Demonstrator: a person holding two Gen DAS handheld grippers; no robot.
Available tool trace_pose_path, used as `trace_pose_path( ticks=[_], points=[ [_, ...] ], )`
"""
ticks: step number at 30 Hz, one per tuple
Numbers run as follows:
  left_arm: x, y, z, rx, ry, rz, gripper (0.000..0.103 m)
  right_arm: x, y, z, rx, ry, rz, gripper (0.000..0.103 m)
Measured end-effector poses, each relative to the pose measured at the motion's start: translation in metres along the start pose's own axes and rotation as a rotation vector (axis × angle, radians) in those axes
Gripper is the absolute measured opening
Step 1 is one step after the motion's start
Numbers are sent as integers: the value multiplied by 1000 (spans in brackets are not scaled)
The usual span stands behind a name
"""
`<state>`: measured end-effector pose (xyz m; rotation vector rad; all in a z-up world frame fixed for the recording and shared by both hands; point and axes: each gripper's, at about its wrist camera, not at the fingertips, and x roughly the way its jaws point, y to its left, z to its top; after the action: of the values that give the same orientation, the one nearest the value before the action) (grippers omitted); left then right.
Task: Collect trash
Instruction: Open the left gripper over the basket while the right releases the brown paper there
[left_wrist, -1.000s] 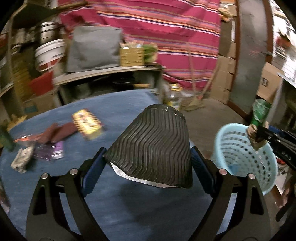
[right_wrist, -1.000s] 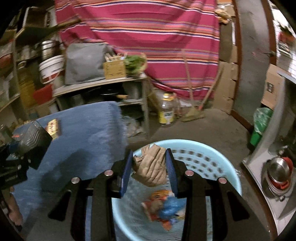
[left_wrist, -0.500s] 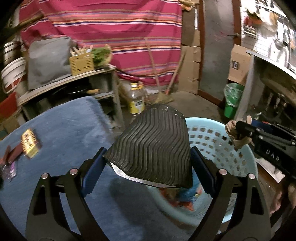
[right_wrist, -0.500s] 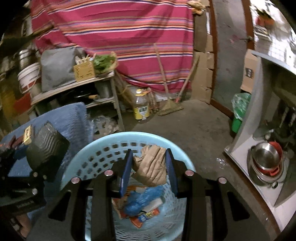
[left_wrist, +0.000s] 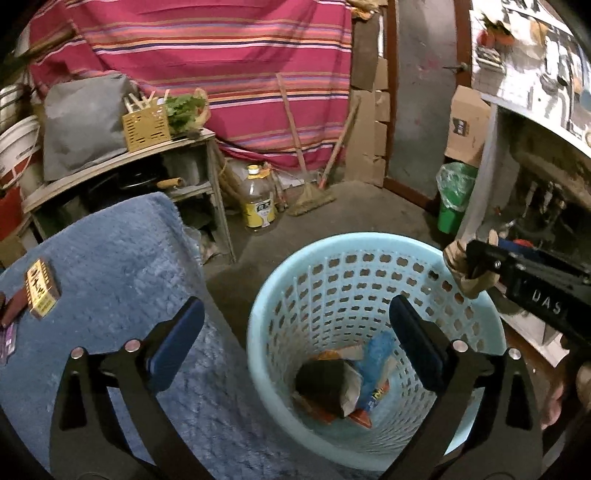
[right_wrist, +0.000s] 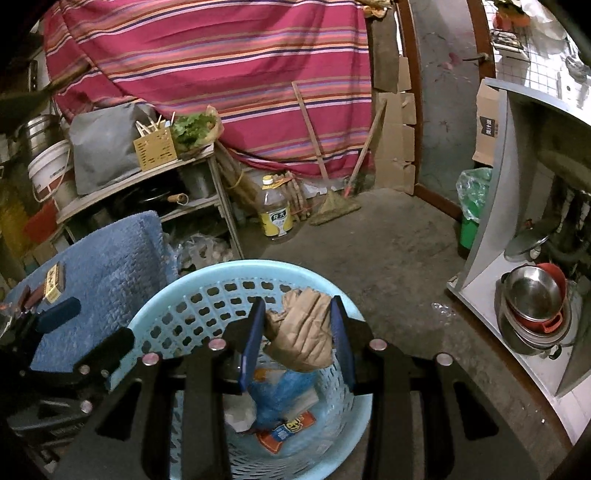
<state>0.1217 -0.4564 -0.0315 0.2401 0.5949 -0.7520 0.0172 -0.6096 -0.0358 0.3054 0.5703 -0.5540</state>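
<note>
**Over the basket, beside the blue mat**

My left gripper (left_wrist: 295, 332) has just been opening, jaws wide and empty above the light-blue basket (left_wrist: 280, 295); black wrapper (left_wrist: 317, 376) lies inside. Right gripper (right_wrist: 297, 332) clamps crumpled brown paper (right_wrist: 303, 336) over the rim. Bare concrete floor (right_wrist: 388, 240) ahead.

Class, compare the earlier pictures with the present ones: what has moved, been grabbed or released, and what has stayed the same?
The left gripper swung from the blue cloth to over the basket; its jaws have just been opening, and the black wrapper now lies in the basket. Unchanged: the right gripper still clamps the brown paper above the basket.
</note>
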Motion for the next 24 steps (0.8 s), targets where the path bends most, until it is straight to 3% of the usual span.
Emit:
trace_pose_path(
  ticks=[12,13,15,20,24],
  points=[
    [-57,70,-2,-158,-42,108,97,15,38,-7,-81,47,8,38],
    [-65,74,-2,-161,-44,114,97,17,39,-7,-79,52,6,40],
    [-78,80,-1,-159,-50,130,97,17,41,-8,-61,53,-13,77],
    [-122,105,-5,-154,-78,175,98,8,51,-6,-53,36,-20,83],
    [-157,143,-19,-176,-78,208,98,-10,84,-8,-101,-1,-12,88]
  ],
)
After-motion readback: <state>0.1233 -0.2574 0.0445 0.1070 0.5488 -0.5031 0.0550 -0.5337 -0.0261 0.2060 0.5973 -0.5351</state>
